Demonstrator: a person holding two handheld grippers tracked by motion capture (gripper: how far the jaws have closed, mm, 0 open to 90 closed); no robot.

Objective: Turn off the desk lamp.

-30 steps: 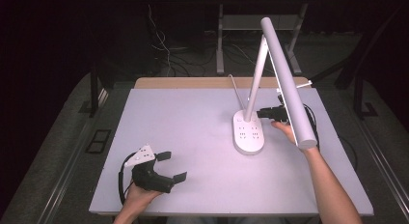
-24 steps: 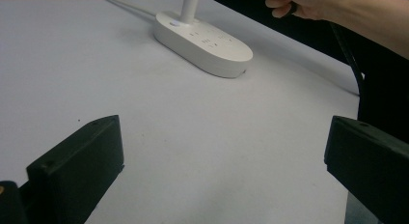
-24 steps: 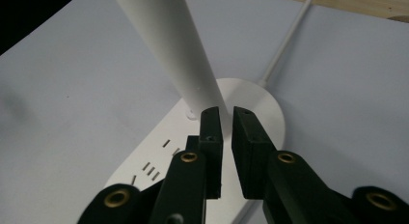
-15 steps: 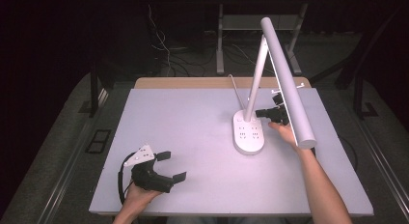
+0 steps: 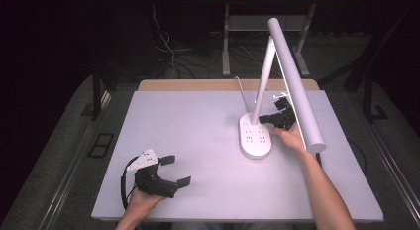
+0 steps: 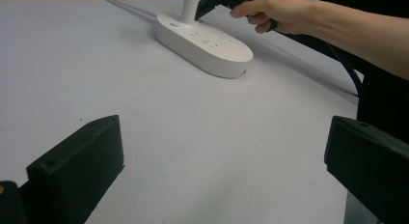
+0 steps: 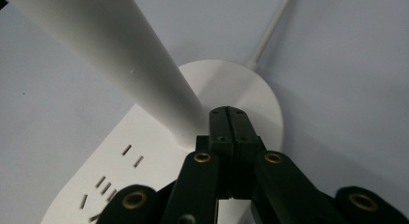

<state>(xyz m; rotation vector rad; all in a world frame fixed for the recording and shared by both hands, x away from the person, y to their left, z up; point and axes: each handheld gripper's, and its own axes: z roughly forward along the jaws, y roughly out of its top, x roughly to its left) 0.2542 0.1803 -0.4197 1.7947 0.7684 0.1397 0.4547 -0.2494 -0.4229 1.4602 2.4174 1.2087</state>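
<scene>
lamp base: the white oval base (image 5: 255, 136) lies directly under the right gripper's tip, with socket slots on its top face; it sits flat on the table, so a press from above would meet firm support
lamp stem: the white stem (image 7: 111, 55) rises tilted from the base just left of and beyond the closed jaws in the right gripper view, apart from them by a sliver or perhaps touching; I cannot tell which
lamp head: the long white bar (image 5: 296, 84) slopes down over the right hand, so the hand reaches in underneath it rather than over
right gripper: the right gripper (image 7: 229, 125) has its jaws pressed together with nothing between them, the tip aimed at the base top beside the stem's foot; my guess is it acts as a single poking finger for a switch there, though no button is visible
cord: a white cord (image 7: 270, 28) leaves the base on the far side of the right gripper
left gripper: the left gripper (image 5: 173, 170) is spread wide and holds nothing, resting low on the table well apart from the lamp, likely parked clear
table: the pale table (image 5: 188, 121) is bare ahead of the left jaws
</scene>
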